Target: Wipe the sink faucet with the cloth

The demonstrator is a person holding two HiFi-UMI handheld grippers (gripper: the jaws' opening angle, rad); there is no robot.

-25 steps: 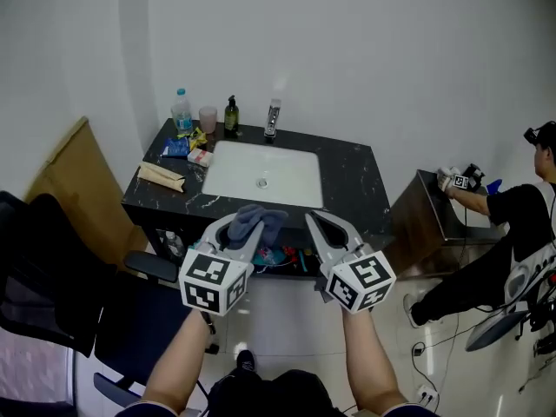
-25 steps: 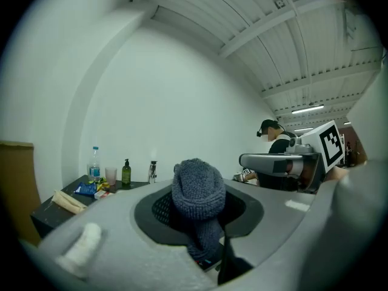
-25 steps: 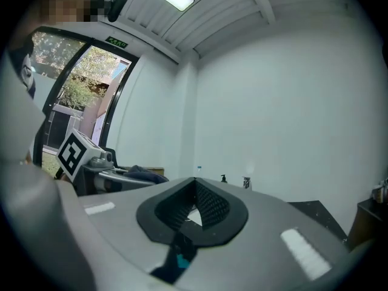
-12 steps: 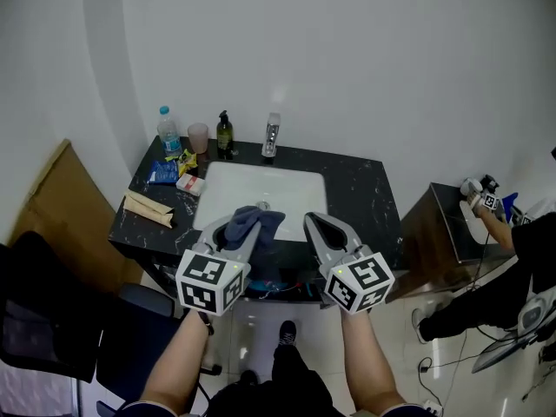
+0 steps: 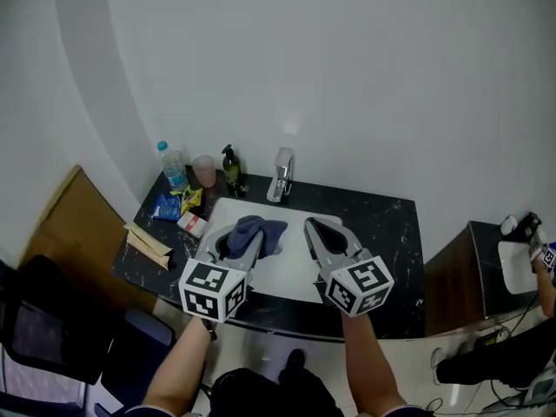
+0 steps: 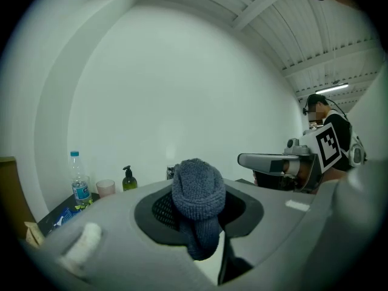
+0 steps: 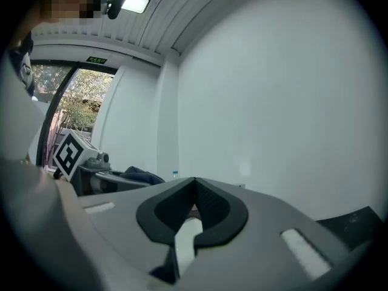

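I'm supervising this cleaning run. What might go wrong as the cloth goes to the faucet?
The soap bottle and cup stand just left of the faucet; the left gripper may knock them. The cloth is a bunched wad in its jaws and might slip while rubbing.

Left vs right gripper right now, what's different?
The left gripper holds a blue cloth; the right gripper holds nothing. The left gripper's jaws stand apart on the cloth; the right gripper's are shut together. Both hang over the sink.
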